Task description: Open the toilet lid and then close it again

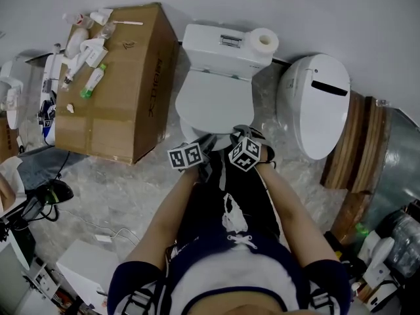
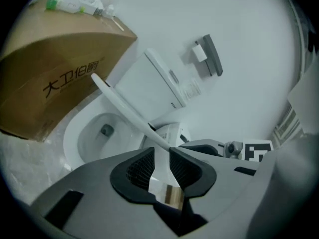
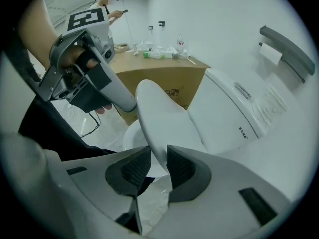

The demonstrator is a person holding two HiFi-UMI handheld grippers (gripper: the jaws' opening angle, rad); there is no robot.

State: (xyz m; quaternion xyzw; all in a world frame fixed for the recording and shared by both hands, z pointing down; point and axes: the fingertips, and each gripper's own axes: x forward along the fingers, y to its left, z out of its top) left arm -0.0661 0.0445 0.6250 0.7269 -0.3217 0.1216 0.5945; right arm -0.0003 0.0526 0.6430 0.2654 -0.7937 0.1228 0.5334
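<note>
The left gripper (image 2: 161, 153) and right gripper (image 3: 158, 156) sit side by side at the front rim of the toilet, just ahead of the person's knees, both pointing down and forward. The lid (image 3: 164, 118) is tilted partway up over the bowl (image 2: 87, 133), hinged at the back, and its front edge runs into both sets of jaws. The right gripper's jaws are clenched on that edge: the white rim fills the gap between the ribbed pads. The left gripper's jaws are set apart with the thin rim passing between them. From this angle the pads seem to stand just clear of it, though the view is too tight to be sure. The two grippers are near each other on the rim, the left one's nose touching the lid's left side.

Behind the lid stands the tank (image 1: 220, 48), with a paper roll (image 1: 265, 41) on its right end. Just left of the toilet is a cardboard box (image 1: 125, 90) with printed characters on its side and small bottles (image 1: 85, 51) lying on top. To the right, a second white unit (image 1: 318, 104) leans against wooden boards.
</note>
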